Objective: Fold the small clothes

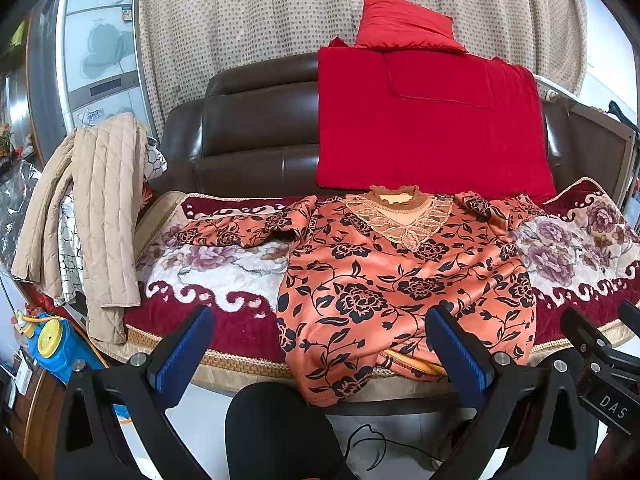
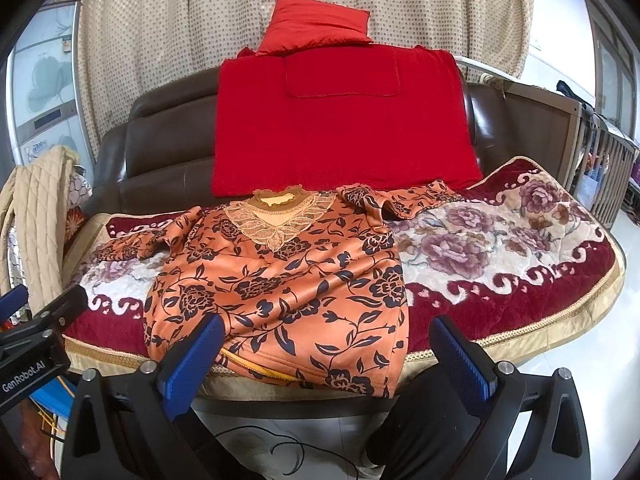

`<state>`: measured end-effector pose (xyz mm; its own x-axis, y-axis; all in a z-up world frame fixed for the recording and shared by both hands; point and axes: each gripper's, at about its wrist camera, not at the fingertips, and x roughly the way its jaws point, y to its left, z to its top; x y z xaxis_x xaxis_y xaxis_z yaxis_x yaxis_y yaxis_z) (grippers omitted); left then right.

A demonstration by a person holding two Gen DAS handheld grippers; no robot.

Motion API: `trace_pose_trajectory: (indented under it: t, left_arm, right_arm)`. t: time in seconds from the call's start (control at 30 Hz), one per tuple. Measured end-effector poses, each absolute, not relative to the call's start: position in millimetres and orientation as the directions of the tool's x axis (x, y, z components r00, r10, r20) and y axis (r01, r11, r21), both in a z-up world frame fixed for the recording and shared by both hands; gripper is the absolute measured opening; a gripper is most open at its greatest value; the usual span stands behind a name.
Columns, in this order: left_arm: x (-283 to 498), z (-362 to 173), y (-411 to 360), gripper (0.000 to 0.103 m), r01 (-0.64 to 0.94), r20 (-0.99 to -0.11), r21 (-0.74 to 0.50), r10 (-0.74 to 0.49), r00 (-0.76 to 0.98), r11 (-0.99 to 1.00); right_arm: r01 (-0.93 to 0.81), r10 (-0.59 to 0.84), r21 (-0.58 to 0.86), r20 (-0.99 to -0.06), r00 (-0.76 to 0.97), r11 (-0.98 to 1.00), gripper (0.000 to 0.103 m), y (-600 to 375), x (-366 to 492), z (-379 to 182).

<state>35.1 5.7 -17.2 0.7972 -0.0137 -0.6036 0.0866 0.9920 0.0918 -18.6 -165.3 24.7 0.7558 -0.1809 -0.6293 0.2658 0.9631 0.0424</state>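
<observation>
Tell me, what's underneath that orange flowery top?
The orange floral top lies spread on a floral sofa cover, maroon-bordered with pale flowers showing on both sides. Its hem hangs over the front edge. Whatever lies directly beneath the top is covered.

The orange floral top (image 1: 400, 280) hangs over the front edge of the sofa cover (image 1: 224, 320), its hem partly behind the left gripper's right finger (image 1: 456, 352). In the right wrist view, the left sleeve (image 2: 132, 246) seems bunched, its cuff unclear.

Orange black-floral top (image 1: 400, 280), spread flat face-up, sleeves out, hem overhanging
</observation>
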Motion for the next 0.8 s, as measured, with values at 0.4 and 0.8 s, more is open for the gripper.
trace_pose_trajectory:
  t: [0.4, 0.8]
  left_arm:
    - [43.7, -20.3, 5.2, 0.103, 0.075, -0.61, 0.093, -0.003, 0.792, 0.993]
    - [48.9, -24.7, 7.7, 0.103, 0.056, -0.617, 0.097, 0.016, 0.787, 0.994]
  right_arm:
    - [0.264, -0.192, 0.019, -0.635, 0.748, 0.964, 0.103, -164.5, -11.1, 19.5]
    - [0.225, -0.171, -0.001, -0.654, 0.737, 0.974, 0.103, -151.0, -0.2, 11.0]
